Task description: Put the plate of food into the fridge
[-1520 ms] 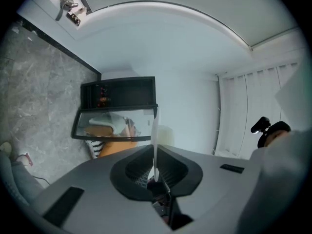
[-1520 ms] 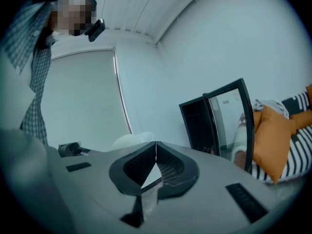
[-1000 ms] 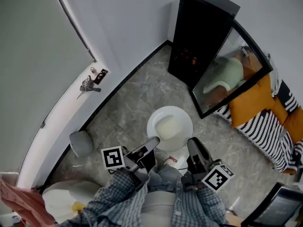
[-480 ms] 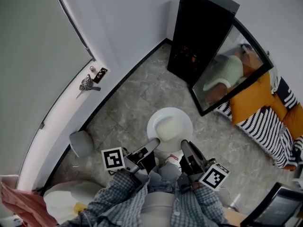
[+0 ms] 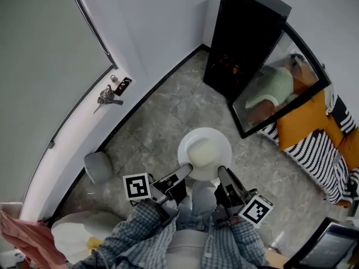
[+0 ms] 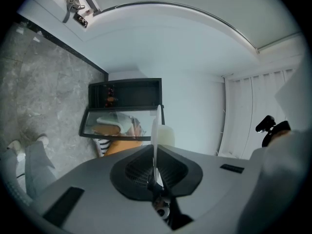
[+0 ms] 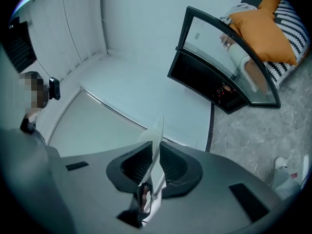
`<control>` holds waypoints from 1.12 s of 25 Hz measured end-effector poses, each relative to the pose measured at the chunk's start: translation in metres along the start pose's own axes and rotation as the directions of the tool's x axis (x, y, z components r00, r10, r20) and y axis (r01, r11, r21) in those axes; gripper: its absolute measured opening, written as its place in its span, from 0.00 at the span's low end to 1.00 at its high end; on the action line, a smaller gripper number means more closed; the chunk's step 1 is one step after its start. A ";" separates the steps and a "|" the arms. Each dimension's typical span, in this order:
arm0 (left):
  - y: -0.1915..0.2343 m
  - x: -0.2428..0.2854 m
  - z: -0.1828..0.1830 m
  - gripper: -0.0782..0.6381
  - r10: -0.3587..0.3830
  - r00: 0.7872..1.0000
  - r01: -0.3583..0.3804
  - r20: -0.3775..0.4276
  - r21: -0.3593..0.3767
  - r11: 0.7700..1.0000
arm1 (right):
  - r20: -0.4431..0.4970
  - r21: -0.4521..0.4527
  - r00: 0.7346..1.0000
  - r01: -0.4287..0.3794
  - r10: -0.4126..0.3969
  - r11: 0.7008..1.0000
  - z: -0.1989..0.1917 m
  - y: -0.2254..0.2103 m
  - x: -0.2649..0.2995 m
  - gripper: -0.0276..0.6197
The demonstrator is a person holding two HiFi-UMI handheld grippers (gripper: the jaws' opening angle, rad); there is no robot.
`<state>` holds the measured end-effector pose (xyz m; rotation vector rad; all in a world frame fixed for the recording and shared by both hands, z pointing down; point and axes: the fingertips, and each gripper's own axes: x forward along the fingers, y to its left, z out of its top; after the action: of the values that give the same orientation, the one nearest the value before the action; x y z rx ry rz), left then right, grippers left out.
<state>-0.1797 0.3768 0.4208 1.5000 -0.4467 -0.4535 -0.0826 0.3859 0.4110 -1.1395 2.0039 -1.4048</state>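
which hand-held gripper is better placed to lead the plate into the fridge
Right, marginally: the right hand-held gripper sits on the side of the open fridge. The left hand-held gripper also clamps the plate rim, so both should move together.

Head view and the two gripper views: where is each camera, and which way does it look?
Head view: on the person's head, facing steeply down at the plate, left gripper, right gripper and checked sleeves.
Left gripper view: on the left gripper, looking along jaws shut on the plate's rim; a trouser leg shows.
Right gripper view: on the right gripper, along jaws shut on the rim; a shoe shows.
All three share the plate and the black fridge.
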 end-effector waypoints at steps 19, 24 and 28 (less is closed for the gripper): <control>-0.006 0.109 0.045 0.13 -0.009 0.999 0.009 0.036 0.006 1.000 | -0.013 -0.038 1.000 -0.007 0.007 0.999 0.107 -0.034 0.043 0.12; -0.013 0.147 0.052 0.13 -0.014 0.999 0.014 0.041 0.004 1.000 | -0.018 -0.044 1.000 -0.023 0.022 0.999 0.146 -0.042 0.051 0.12; -0.017 0.168 0.058 0.13 -0.016 0.999 0.016 0.048 0.008 1.000 | -0.018 -0.023 0.999 -0.047 0.047 0.999 0.167 -0.047 0.056 0.12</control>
<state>-0.0706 0.2362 0.4059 1.5034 -0.4751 -0.5020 0.0260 0.2408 0.3951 -1.0865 2.0507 -1.3756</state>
